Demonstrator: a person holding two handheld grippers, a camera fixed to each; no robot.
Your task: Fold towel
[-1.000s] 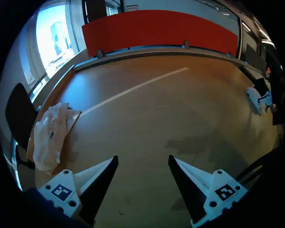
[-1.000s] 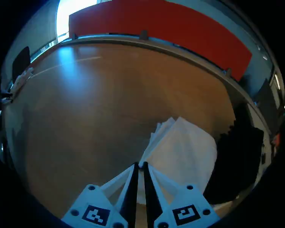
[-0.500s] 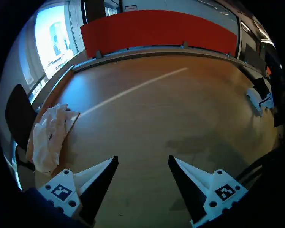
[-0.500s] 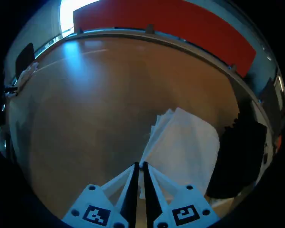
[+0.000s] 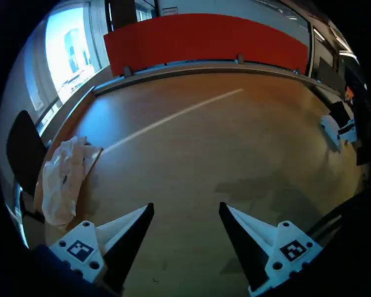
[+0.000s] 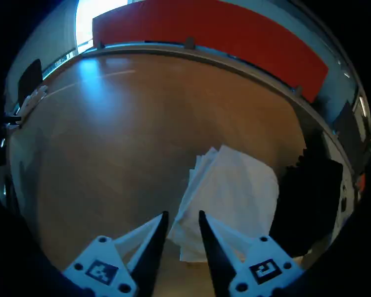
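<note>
A folded white towel (image 6: 232, 190) lies flat on the wooden table (image 6: 111, 143), its layered edge facing left. My right gripper (image 6: 182, 214) stands open at the towel's near corner, which lies between the parted fingers without being pressed. In the left gripper view the same folded towel (image 5: 330, 129) shows small at the far right, with the other gripper (image 5: 347, 131) beside it. My left gripper (image 5: 185, 205) is wide open over bare table (image 5: 195, 148), holding nothing. A crumpled white cloth (image 5: 63, 180) lies at the table's left edge.
A red partition (image 5: 205, 39) runs along the table's far edge. A dark chair back (image 5: 22, 148) stands beyond the left edge near the crumpled cloth (image 6: 31, 99). A black object (image 6: 309, 198) sits just right of the folded towel. Bright windows (image 5: 69, 49) are at the far left.
My right gripper has opened and let go of the folded towel's corner, which now rests on the table. The left gripper has stayed put and open.
</note>
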